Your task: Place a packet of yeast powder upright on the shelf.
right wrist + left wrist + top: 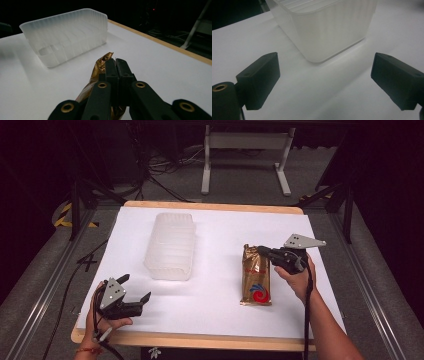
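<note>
The right gripper [263, 251] pinches the top edge of the flat gold foil pouch [256, 281]. The left gripper [135, 289] rests spread wide near the translucent ribbed plastic tub [171, 245].

Bright white table [220, 315], dark surroundings, soft shadows, slight blur

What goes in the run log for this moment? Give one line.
left tongs: open, idle near table edge | right tongs: shut on gold packet top edge | plastic bin: empty, apart from the packet
</note>
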A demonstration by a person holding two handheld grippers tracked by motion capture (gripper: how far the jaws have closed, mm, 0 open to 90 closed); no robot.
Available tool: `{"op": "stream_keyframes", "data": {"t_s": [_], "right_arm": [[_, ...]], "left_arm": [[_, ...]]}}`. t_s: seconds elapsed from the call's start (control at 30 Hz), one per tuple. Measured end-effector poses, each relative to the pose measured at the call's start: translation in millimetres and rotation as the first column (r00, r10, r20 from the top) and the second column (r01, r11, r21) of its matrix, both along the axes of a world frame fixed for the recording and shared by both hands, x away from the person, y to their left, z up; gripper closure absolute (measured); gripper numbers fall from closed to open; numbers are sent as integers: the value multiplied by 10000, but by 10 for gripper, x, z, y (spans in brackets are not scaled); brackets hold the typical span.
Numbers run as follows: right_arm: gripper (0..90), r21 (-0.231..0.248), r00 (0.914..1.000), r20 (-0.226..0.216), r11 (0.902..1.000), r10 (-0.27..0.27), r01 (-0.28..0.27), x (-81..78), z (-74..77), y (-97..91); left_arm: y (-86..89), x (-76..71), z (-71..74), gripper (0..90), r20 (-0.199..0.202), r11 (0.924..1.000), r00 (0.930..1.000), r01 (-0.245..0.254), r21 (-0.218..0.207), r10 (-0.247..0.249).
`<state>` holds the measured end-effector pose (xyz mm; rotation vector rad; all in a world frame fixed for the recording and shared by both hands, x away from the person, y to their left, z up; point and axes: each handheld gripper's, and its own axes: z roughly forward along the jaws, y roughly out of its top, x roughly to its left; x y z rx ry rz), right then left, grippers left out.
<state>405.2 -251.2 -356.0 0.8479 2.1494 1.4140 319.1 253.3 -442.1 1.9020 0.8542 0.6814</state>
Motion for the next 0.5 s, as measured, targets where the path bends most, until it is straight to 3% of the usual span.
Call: {"op": "stream_keyframes", "data": {"t_s": [0.13,0.5], "right_arm": [[891,212,9997,141,9996,187,-190,-27,69,35],[892,55,9977,480,9988,486,-490,-47,239,166]], "left_arm": [[-9,12,-13,90,-77,9999,9999,90,-46,-90],[-22,18,-15,90,-87,10000,9999,60,5,-60]]}}
